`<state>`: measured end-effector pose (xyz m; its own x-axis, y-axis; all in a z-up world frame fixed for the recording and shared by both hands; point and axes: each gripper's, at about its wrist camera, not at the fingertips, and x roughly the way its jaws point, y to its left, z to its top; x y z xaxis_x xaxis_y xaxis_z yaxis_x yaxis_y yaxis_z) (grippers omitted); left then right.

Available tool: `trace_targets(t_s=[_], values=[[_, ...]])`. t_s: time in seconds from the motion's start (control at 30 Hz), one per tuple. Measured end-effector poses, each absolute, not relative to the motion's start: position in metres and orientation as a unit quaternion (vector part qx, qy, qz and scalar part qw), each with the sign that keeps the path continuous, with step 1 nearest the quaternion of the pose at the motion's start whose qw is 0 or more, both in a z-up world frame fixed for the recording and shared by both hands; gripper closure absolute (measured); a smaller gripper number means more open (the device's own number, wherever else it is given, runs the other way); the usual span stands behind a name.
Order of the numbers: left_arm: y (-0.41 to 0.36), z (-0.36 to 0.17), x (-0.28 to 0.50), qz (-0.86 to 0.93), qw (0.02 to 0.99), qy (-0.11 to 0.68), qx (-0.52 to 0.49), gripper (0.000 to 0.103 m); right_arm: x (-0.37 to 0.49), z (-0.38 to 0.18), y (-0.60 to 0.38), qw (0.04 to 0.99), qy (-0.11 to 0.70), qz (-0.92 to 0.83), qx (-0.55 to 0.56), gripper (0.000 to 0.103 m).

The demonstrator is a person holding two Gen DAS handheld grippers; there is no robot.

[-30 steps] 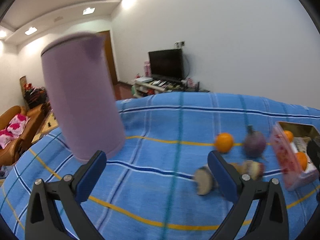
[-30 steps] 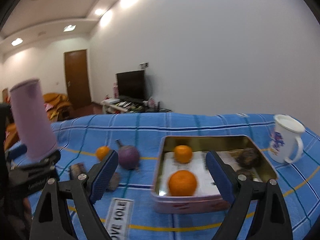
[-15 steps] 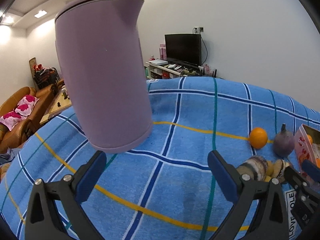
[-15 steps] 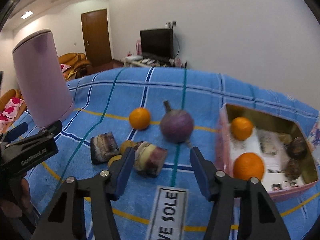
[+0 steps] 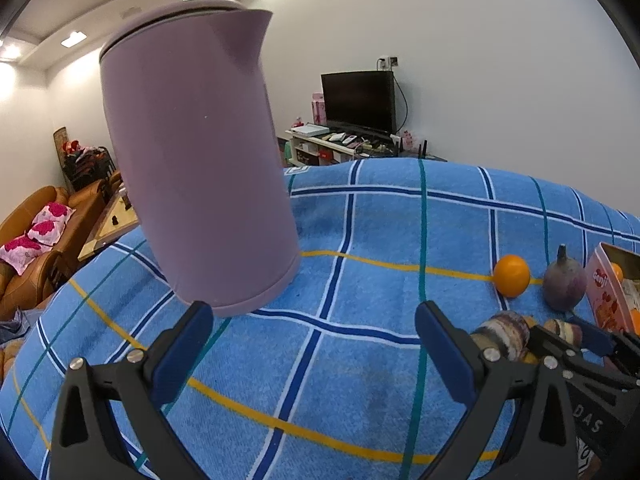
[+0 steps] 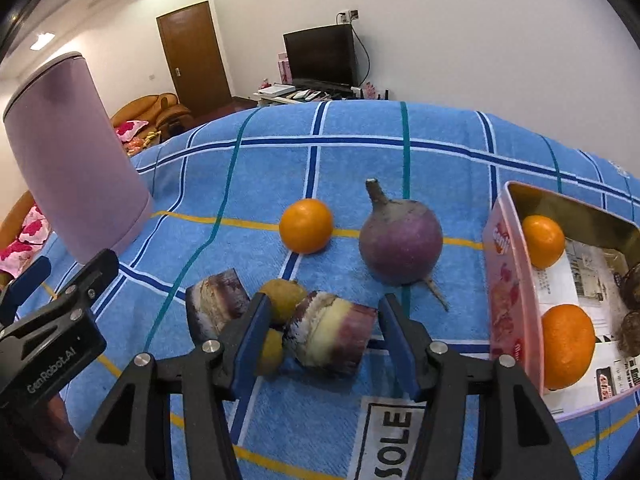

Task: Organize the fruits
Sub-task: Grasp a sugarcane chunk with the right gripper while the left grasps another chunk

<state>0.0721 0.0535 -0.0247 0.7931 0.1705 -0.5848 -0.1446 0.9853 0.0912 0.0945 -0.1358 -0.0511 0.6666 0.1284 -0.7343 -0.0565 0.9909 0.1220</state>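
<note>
In the right wrist view, the right tongs [image 6: 320,330] sit low in the frame's centre, their jaws closing around a cut chunk [image 6: 331,330] with purple, white and yellow layers; a gap shows on both sides, so the pads do not press it. Just left of it lie a small yellow fruit [image 6: 282,298] and a second cut chunk [image 6: 218,306]. Above them, mid-frame, a loose orange [image 6: 306,226] sits beside a purple root vegetable [image 6: 400,242]. At the right edge a pink tin [image 6: 506,280] holds two oranges [image 6: 542,240] on paper. All rest on a blue checked cloth [image 6: 352,160] over the tabletop.

In the left wrist view, the left tongs [image 5: 314,346] are spread wide at the bottom with nothing between them. A lilac kettle [image 5: 200,152] stands at upper left.
</note>
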Motion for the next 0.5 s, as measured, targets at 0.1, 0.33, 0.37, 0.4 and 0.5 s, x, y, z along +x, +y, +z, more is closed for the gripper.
trace_targets(t_s=[0.1,0.33,0.37,0.4,0.5], values=[[0.054,-0.025,0.073,0.078,0.946,0.313,0.019,0.000,0.092,-0.052,-0.143,0.908,0.410,0.065,0.064,0.059],[0.051,-0.024,0.071,0.048,0.950,0.308,0.014,0.000,0.070,-0.048,-0.158,0.907,0.402,0.084,0.097,0.063],[0.050,-0.024,0.071,0.036,0.951,0.307,0.012,0.000,0.066,-0.046,-0.160,0.909,0.394,0.090,0.102,0.063],[0.047,-0.023,0.071,0.021,0.952,0.306,0.009,0.000,0.062,-0.043,-0.161,0.912,0.386,0.093,0.102,0.063],[0.040,-0.023,0.069,-0.022,0.954,0.300,0.001,0.000,0.047,-0.031,-0.160,0.927,0.353,0.091,0.086,0.063]])
